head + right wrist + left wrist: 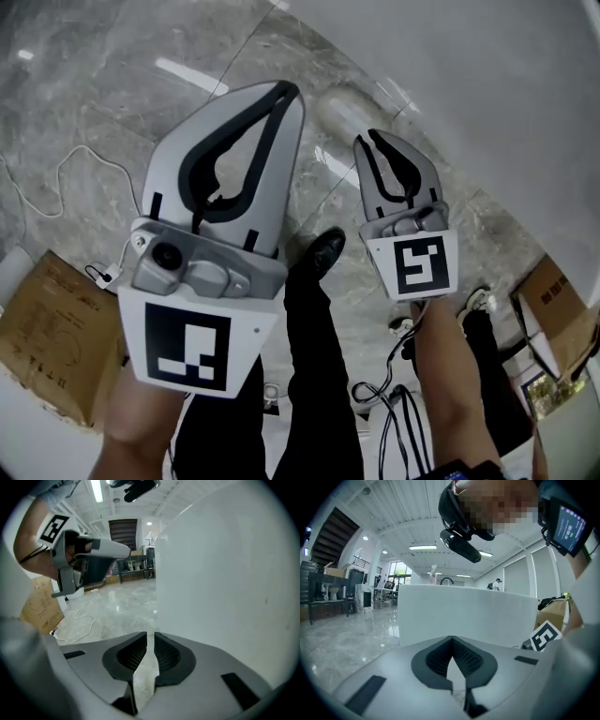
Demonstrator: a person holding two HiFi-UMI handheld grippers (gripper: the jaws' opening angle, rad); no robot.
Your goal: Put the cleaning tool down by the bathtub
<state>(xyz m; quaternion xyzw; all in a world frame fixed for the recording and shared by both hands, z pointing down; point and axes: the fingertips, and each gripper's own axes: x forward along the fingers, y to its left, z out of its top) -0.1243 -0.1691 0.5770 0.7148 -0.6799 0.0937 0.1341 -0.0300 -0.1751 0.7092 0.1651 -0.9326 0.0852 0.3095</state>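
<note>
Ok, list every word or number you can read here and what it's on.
Nothing can be read for certain.
Cardboard box: faint print, too blurred.
Wrist screen: lit characters, too small.
Marker cubes: black-and-white squares only, no words.

The setting is a large open indoor hall, consistent with a showroom or warehouse-type space rather than a home bathroom. Indicators: a polished grey marble floor (84, 103) extending across a wide area; a high white ceiling with strip lights (423, 547); a dark staircase (335, 534) rising at one side; and a window front (396, 570) at the far end. A freestanding white bathtub (464, 616) stands on the open floor with a tap (446, 580) visible above its rim. Cardboard boxes (52, 328) and a loose white cable (66, 178) lie on the floor. A dark rack (323, 592) stands along one wall.
</note>
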